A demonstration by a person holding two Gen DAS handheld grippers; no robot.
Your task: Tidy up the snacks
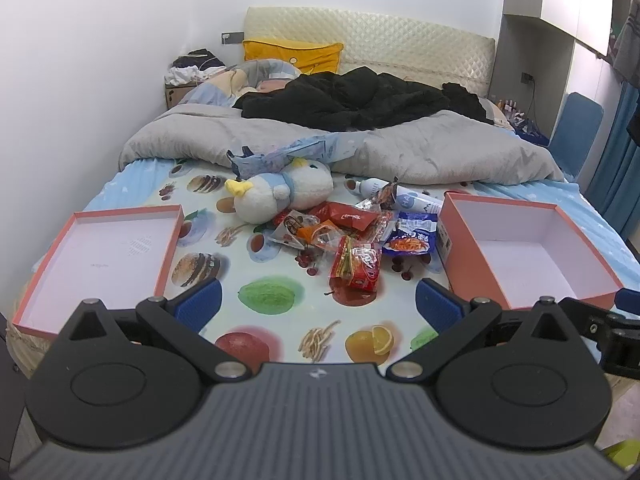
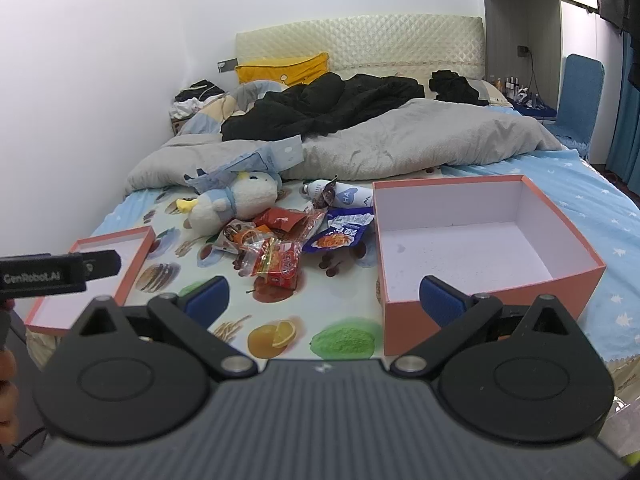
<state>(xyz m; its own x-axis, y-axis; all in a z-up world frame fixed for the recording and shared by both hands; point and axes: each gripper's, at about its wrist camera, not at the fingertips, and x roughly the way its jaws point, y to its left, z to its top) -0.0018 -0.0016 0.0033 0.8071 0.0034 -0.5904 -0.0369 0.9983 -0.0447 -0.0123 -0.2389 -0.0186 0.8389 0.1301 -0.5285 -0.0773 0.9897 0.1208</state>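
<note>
Both grippers idle at the bed's near edge, angled down at the mat (image 1: 280, 332). Left gripper (image 1: 318, 304): jaws spread wide, nothing between them. Right gripper (image 2: 324, 300): same, wide apart and holding nothing.

Snacks (image 1: 344, 236) sit in one loose pile mid-mat, between the two containers and touching neither gripper. Red packet (image 1: 356, 266) is nearest the near edge; blue packet (image 1: 412, 236) lies on the pile's right side, just beside the box (image 1: 476, 268). Bottle (image 1: 400, 196) lies on its side behind the pile, toward the quilt (image 1: 420, 152).

Box is at the mat's right edge, open side up, white inside, nothing in it. Lid (image 1: 164, 256) lies upside down at the left edge, also bare inside.

Plush (image 1: 280, 192) lies on its side at the pile's far-left, touching the packets.
</note>
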